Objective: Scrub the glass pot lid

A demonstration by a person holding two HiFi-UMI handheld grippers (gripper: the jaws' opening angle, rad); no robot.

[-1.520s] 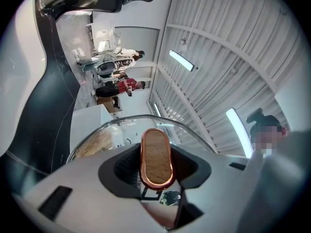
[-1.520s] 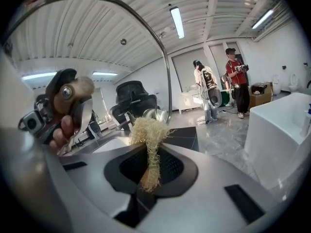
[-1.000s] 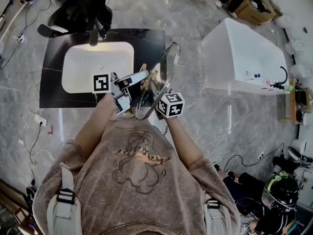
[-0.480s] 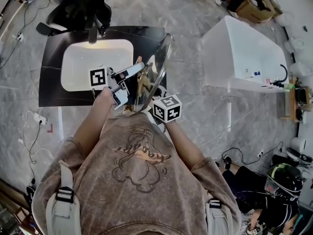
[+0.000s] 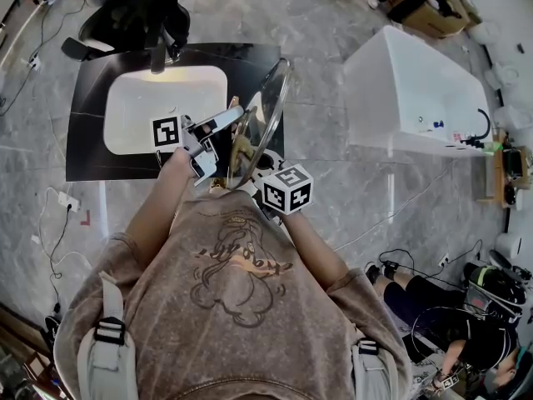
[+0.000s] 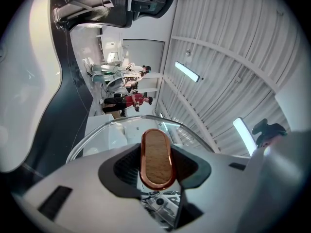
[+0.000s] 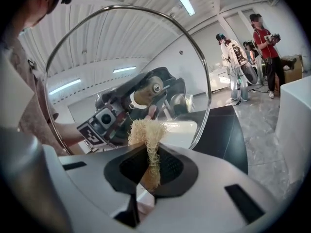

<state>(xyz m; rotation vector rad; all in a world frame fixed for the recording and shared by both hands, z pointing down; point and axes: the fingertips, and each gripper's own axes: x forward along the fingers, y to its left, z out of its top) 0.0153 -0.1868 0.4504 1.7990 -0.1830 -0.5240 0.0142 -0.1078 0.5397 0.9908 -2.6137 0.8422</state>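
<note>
Clamping the knob (image 6: 156, 149), left gripper (image 6: 156, 168) holds lid (image 7: 126, 52) on edge by sink (image 5: 141, 111), presenting its underside; right gripper (image 7: 151, 174) pinches scrubber (image 7: 145, 130), aimed at that glass.

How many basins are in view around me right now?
2. A white sink set in the black counter, upper left in the head view, and a white tub standing on the floor at upper right. Others may lie out of frame.

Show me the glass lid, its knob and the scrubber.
glass lid (image 7: 97, 57), right gripper view, on the clear pane.
knob (image 6: 157, 158), left gripper view, on its wooden face.
scrubber (image 7: 146, 132), right gripper view, on its frayed top.
</note>
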